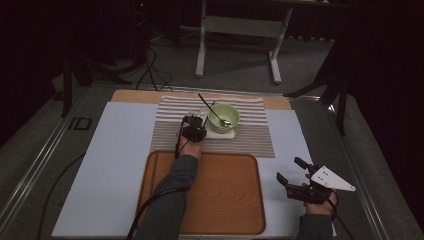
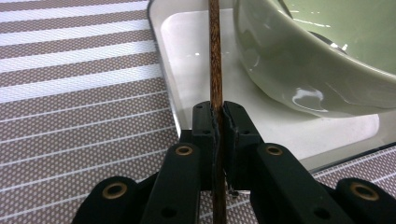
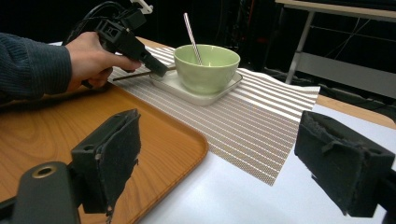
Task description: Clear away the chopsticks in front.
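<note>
Left gripper [image 2: 218, 122] is clamped tight on a brown wooden stick [image 2: 215, 56], likely a chopstick, lying over the white plate [image 2: 187, 56] beside the green bowl [image 2: 317, 60] on the striped mat [image 2: 79, 93]. Right gripper [image 3: 215, 172] hangs wide open, empty, beside the wooden tray [image 3: 154, 140]. Best keep the pinch firm and lift straight, clear of the bowl's wall and spoon [image 3: 192, 32].

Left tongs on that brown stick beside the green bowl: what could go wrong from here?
1. The left tongs pinch the thin brown stick with only the jaw tips, so it may twist or slip when lifted.
2. The stick lies over the white dish, close to the green bowl; a sideways swing could knock the bowl.
3. A spoon leans in the bowl, so a bump might tip it out.
</note>
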A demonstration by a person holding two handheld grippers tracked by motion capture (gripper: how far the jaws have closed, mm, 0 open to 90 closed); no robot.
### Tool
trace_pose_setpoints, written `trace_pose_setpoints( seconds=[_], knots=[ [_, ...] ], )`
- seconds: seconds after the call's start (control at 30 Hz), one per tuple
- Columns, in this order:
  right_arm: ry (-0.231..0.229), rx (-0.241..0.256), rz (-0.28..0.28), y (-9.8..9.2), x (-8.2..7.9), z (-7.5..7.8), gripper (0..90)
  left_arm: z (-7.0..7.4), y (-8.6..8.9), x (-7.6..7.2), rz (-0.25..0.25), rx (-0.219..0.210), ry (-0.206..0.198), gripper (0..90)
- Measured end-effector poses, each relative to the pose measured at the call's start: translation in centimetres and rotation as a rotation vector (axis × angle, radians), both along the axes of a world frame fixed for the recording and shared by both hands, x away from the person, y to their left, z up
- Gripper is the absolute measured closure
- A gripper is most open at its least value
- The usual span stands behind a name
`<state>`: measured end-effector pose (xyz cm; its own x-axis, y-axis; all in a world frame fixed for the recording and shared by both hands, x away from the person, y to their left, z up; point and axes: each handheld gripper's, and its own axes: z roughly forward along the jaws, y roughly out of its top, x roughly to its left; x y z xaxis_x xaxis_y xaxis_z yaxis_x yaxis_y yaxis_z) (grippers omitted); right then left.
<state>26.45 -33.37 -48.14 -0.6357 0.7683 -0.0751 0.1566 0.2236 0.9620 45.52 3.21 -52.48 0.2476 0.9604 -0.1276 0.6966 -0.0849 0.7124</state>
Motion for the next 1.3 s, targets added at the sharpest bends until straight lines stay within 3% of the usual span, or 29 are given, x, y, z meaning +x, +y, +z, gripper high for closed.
trace_pose_setpoints(
  seconds=[0.23,0.37,0.67,1.03,1.3],
  knots=[
    [0.000,0.000,-0.001,0.0,0.0,0.0,13.9,0.5,0.3,-0.6,0.003,-0.009,-0.015,85.4],
    [0.000,0.000,-0.002,0.0,0.0,0.0,13.9,0.8,1.1,-1.1,0.018,-0.031,-0.016,85.6],
    [0.004,-0.007,0.000,0.2,0.0,0.0,13.9,2.0,2.6,-2.4,0.045,-0.032,-0.031,85.7],
    [0.004,-0.010,0.002,0.3,0.0,-0.1,13.9,3.9,4.5,-4.5,0.079,0.003,-0.066,85.7],
    [0.004,-0.010,0.004,0.3,0.0,0.0,13.9,5.5,6.4,-5.9,0.131,0.036,-0.108,85.7]
  ],
)
